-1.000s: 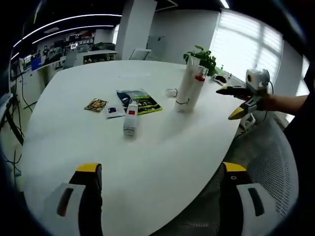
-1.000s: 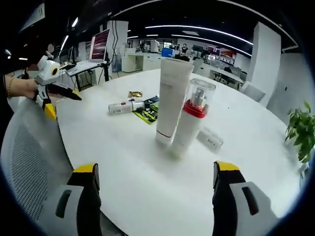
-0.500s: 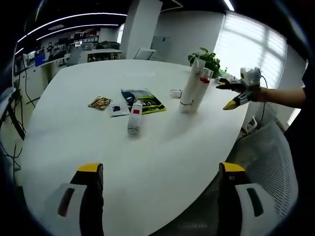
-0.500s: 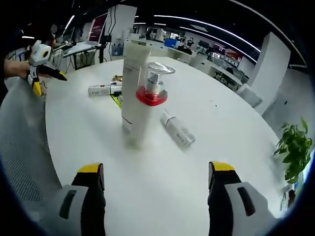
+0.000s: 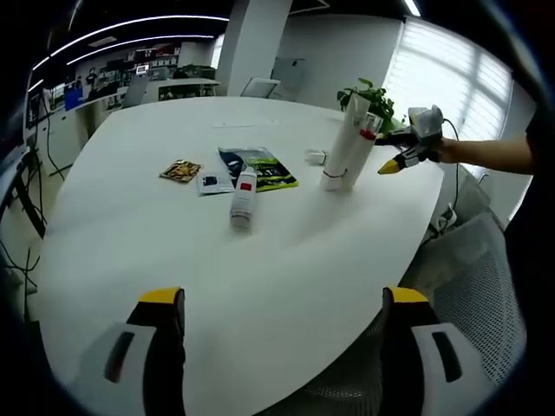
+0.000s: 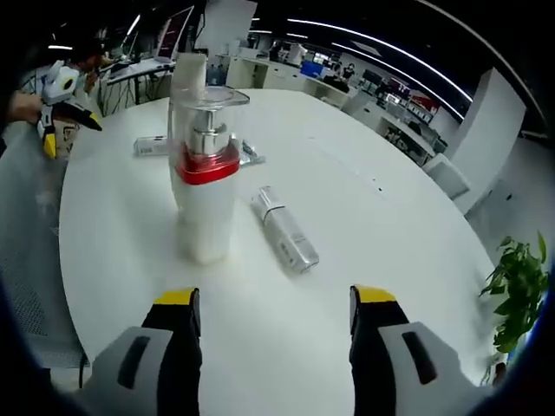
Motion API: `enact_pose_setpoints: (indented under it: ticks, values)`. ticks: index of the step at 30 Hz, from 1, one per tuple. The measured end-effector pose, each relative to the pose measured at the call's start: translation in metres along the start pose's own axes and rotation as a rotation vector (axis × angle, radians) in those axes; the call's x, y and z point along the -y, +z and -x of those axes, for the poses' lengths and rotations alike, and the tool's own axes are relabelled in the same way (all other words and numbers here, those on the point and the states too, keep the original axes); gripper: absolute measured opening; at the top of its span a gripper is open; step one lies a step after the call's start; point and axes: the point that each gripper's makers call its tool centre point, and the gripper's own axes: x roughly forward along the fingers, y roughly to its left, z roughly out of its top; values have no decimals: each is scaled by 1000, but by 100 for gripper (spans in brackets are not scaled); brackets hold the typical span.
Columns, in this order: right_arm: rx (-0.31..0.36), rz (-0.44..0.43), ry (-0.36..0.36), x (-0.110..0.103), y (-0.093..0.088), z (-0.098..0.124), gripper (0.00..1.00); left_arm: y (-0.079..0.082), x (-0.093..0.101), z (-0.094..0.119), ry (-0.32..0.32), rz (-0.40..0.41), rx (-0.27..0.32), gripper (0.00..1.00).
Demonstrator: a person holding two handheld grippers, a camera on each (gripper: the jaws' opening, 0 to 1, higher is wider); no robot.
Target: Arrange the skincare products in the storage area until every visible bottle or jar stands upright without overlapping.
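A white pump bottle with a red collar point(image 6: 204, 173) stands upright on the white table point(image 6: 390, 225), with a tall white tube point(image 6: 186, 74) upright just behind it. A small white bottle point(image 6: 284, 230) lies on its side to their right. A longer white bottle point(image 5: 243, 201) with a red label lies flat near the table's middle. My right gripper point(image 6: 276, 299) is open, close in front of the pump bottle, touching nothing; it shows as a yellow-tipped gripper point(image 5: 399, 152) beside the tube point(image 5: 341, 147). My left gripper point(image 5: 282, 299) is open near the table's front edge.
A green packet point(image 5: 260, 169), a brown sachet point(image 5: 180, 170) and a small white sachet point(image 5: 208, 182) lie flat near the long bottle. A potted plant point(image 5: 368, 95) stands at the table's far edge. A grey mesh chair point(image 5: 473, 286) sits by the edge.
My right gripper has swung closer around the two upright bottles, so the pump bottle now hides most of the tube. Both grippers stay open. The left has barely moved.
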Motion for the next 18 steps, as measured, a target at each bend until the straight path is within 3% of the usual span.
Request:
enact_pose_setpoints:
  ticks: [6, 18]
  values:
    - [-26, 34, 35, 13, 2, -23, 61, -2, -5, 0, 13, 14, -7, 87]
    - [-49, 109, 124, 20, 18, -60, 48, -7, -6, -1, 34, -5, -35, 84]
